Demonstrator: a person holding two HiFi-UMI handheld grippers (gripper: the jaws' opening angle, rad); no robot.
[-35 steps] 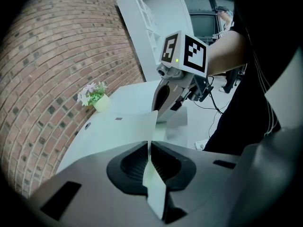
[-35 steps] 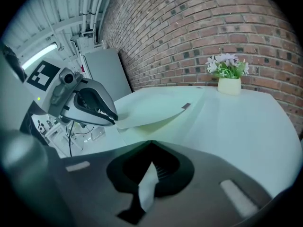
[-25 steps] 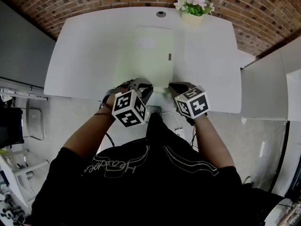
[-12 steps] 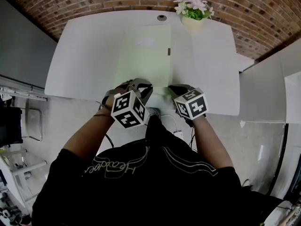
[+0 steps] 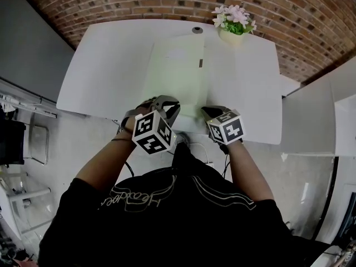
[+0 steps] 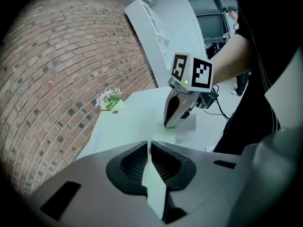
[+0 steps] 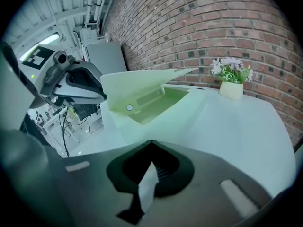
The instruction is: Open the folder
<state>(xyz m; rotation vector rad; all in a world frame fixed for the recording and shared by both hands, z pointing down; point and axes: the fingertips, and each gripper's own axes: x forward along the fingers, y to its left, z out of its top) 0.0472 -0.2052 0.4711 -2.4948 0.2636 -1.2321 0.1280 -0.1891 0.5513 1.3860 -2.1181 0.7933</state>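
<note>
Folder: The pale green plastic folder (image 5: 175, 74) is lying in the middle of the white table (image 5: 105, 65). Its near edge is sitting at the lower centre of the head view, right at both grippers.
Front cover: In the right gripper view the thin green front cover (image 7: 142, 82) is slanting up like a wedge across the upper middle. It is exposing the brighter green inside (image 7: 158, 100) beneath it.
Left gripper: The left gripper (image 5: 167, 102) is clenching its jaws on the cover's near edge, with a thin pale sheet squeezed between the ribbed pads (image 6: 135, 160). It is holding that edge off the table so the folder's mouth is gaping.
Right gripper: The right gripper (image 5: 210, 111) is also clamping a thin pale sheet, apparently the back leaf's near edge. It is probably anchoring the folder so the whole thing is not rising with the cover.
Progress: The folder is looking partly open, and the cover is not yet lying flat.
Risk: The slick plastic may be prone to slipping from so narrow a pinch.
Clearance: The small white pot of pink and white flowers (image 5: 233, 24) is standing at the upper right, well apart from the cover's swing.
</note>
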